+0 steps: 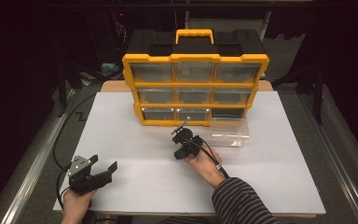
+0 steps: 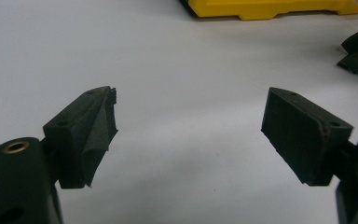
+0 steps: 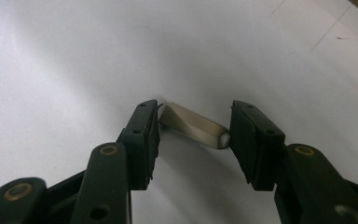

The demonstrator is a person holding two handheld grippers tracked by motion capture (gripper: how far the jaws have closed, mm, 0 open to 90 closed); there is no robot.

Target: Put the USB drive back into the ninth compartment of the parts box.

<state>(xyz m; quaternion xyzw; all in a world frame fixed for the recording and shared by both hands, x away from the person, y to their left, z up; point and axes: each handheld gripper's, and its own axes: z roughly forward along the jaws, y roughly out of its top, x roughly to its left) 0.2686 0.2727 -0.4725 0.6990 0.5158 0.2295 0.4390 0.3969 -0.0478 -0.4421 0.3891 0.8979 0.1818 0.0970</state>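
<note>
The right gripper [image 3: 193,130] is closed on a small shiny metal clip [image 3: 193,127]. One black pad presses on each end of the clip, so the clip sits right between the two jaws. It is tilted a little and is held just over the white table [image 3: 74,56]. From the high view, the right gripper [image 1: 182,140] is near the middle of the table, and a hand [image 1: 205,163] in a black and grey striped sleeve [image 1: 242,200] holds it.

Just past the right gripper stands a big yellow and black plastic box with small clear drawers [image 1: 195,88]. It has a yellow handle on top. Beside the right gripper, a little to its right, a clear plastic drawer [image 1: 230,130] lies on the table, pulled out of the box. There is something small and orange inside it, too tiny to tell what.

The left gripper [image 2: 189,121] is open wide, and its two black pads hold nothing between them. It is low over the table. In the high view the left gripper [image 1: 100,170] is well apart from the right gripper and the clip, near the front left corner of the table.
</note>
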